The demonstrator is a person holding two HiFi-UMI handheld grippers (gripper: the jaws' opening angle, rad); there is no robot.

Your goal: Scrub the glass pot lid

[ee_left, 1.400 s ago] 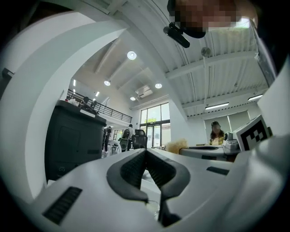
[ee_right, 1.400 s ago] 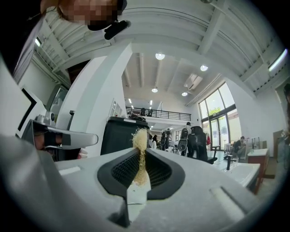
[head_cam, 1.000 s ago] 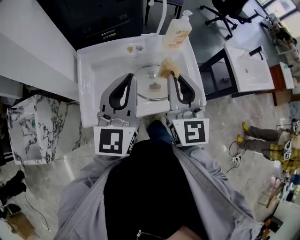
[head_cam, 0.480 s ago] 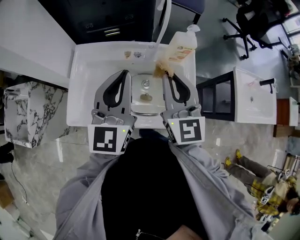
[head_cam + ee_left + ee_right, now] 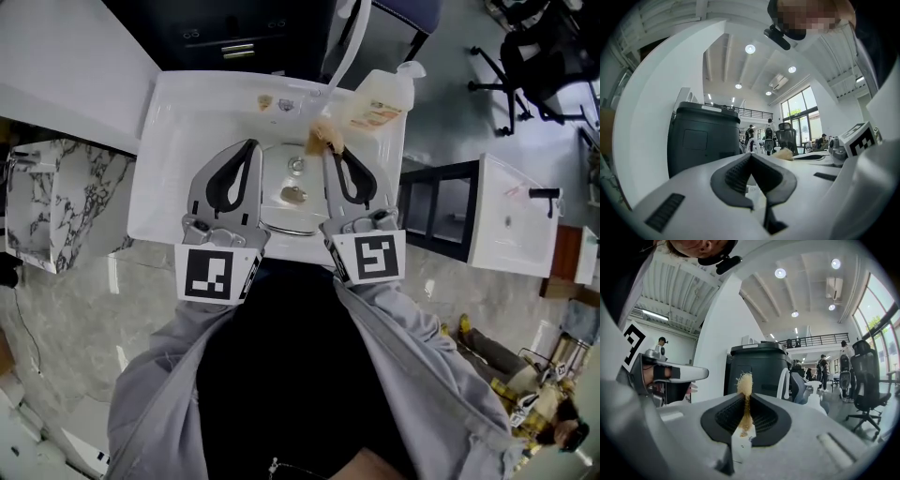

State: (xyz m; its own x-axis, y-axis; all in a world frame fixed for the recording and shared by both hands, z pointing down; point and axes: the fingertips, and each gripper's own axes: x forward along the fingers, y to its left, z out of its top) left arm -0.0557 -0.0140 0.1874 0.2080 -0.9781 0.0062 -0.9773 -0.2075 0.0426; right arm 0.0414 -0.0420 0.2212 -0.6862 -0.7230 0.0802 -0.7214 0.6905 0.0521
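Tan scrubber (image 5: 745, 390): pinched in my right gripper's (image 5: 330, 155) jaws.
Left gripper (image 5: 251, 148): jaws pressed together, empty.
Lid (image 5: 298, 214): in sink (image 5: 155, 187), between my grippers.

Arms (image 5: 169, 375) stretched forward, the left tool (image 5: 250, 146) (image 5: 751, 157) lies level, closed and empty; the right tool (image 5: 330, 152) (image 5: 746, 397) pinches a scrubber (image 5: 745, 382) (image 5: 323, 135).

This is an open-plan office used as a test lab. A freestanding white sink (image 5: 159, 141) stands on a polished marble-look floor (image 5: 75, 314). To its right is a second basin (image 5: 506, 234), and beyond it a rolling office chair (image 5: 536, 56). Above it are ceiling downlights (image 5: 780, 273), a mezzanine railing (image 5: 813, 339) and tall windows (image 5: 801, 111).
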